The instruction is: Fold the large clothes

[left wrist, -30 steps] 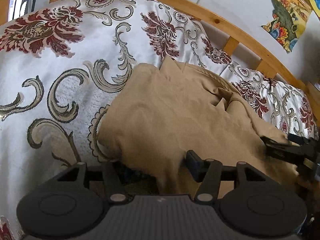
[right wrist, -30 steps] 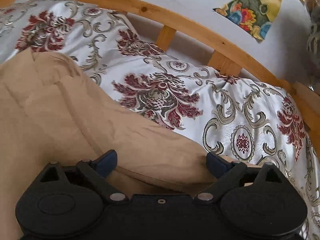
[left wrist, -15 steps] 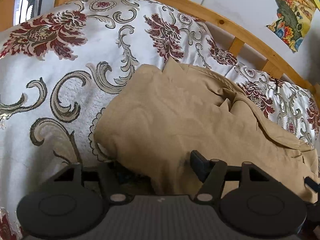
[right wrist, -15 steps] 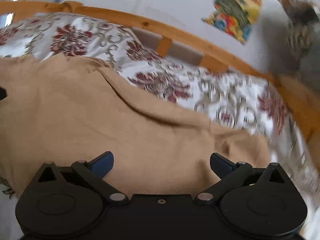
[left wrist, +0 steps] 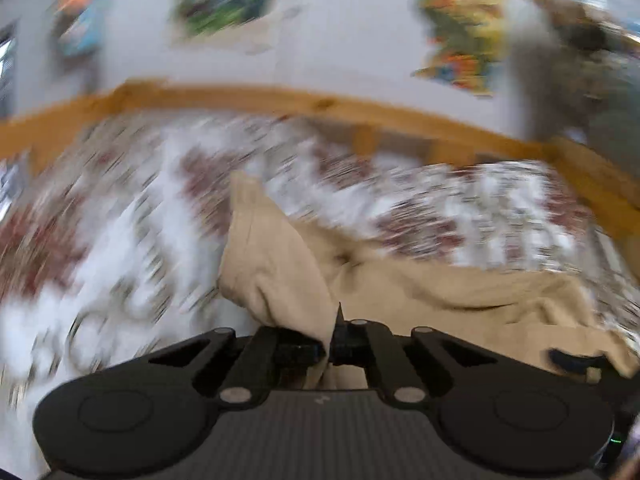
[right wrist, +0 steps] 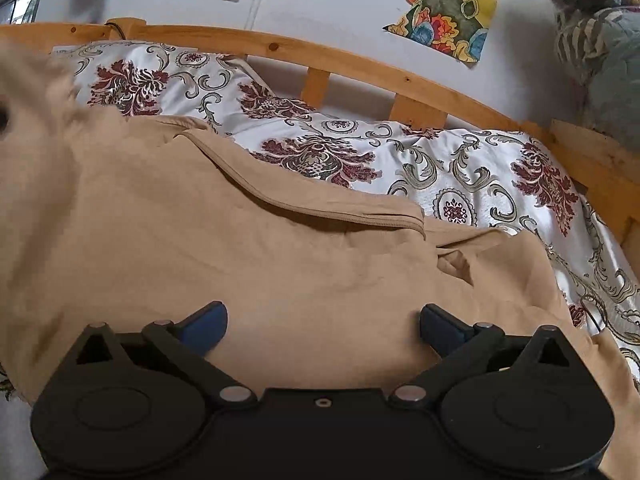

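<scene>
A large tan garment lies spread on a bed with a floral cover. In the left wrist view, which is motion-blurred, my left gripper is shut on an edge of the tan garment and holds a fold of it lifted above the bed. My right gripper is open and empty, low over the middle of the garment, with its blue fingertips wide apart. The right gripper also shows in the left wrist view at the right edge.
A wooden bed rail runs along the far side against a white wall with colourful drawings. A bundle of bedding sits at the far right corner. The floral cover extends left of the garment.
My left gripper closed on the garment's edge and lifted it up fast, tilting its view toward the wall. My right gripper stayed open and drew back over the garment.
</scene>
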A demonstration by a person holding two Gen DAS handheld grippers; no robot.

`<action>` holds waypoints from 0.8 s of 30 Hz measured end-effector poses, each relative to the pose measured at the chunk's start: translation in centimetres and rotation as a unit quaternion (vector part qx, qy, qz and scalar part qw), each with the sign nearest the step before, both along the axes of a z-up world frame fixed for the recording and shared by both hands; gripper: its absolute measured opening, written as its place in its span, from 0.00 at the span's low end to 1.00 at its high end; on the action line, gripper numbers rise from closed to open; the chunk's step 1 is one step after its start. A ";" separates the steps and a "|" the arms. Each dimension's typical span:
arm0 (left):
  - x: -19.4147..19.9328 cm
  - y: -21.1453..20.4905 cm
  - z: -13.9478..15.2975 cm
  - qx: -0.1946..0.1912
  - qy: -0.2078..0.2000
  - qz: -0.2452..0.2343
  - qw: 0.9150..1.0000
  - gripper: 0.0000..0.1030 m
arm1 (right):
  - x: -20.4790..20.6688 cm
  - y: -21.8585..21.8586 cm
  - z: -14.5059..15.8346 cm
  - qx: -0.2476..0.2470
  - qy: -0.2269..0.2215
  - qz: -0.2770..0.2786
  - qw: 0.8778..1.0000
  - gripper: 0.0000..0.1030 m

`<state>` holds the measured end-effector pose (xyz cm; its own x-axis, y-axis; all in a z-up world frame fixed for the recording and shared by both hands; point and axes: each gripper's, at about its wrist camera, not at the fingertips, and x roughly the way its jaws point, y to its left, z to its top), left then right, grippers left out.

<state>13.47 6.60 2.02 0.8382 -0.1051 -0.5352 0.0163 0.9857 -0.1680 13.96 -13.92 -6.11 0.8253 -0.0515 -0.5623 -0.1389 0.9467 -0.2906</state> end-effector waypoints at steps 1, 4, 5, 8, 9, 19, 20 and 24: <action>0.3 -1.2 1.1 0.015 -0.010 -0.027 0.999 0.02 | 0.1 -0.5 0.3 0.022 -0.003 0.003 1.000 0.99; 1.2 -4.5 3.7 0.044 -0.030 -0.093 0.994 0.02 | 0.2 -3.3 2.8 0.103 -0.007 -0.010 0.995 0.94; 1.5 -5.4 4.2 0.048 -0.031 -0.110 0.992 0.02 | 0.3 -4.4 4.0 0.123 -0.014 -0.028 0.992 0.94; 2.4 -8.5 4.9 0.067 -0.025 -0.161 0.984 0.02 | -0.1 -9.0 8.0 0.212 -0.012 -0.074 0.974 0.95; 2.7 -9.5 4.8 0.078 -0.022 -0.175 0.981 0.02 | -0.6 -10.7 8.9 0.245 -0.014 -0.091 0.965 0.95; -0.4 -17.0 1.0 0.187 -0.020 -0.319 0.929 0.01 | -2.0 -21.7 8.1 0.636 0.091 -0.049 0.765 0.99; -0.9 -17.4 0.7 0.197 -0.023 -0.337 0.920 0.01 | -1.8 -21.7 8.0 0.637 0.095 -0.041 0.764 0.99; -3.4 -19.2 -0.6 0.224 -0.031 -0.413 0.882 0.01 | -1.1 -21.0 8.4 0.600 0.118 -0.007 0.791 0.97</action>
<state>10.05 -12.62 1.45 0.6030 -0.4836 -0.6345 0.7561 0.6000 0.2612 12.88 -34.91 2.31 0.6943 0.6279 -0.3516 -0.0423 0.5233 0.8511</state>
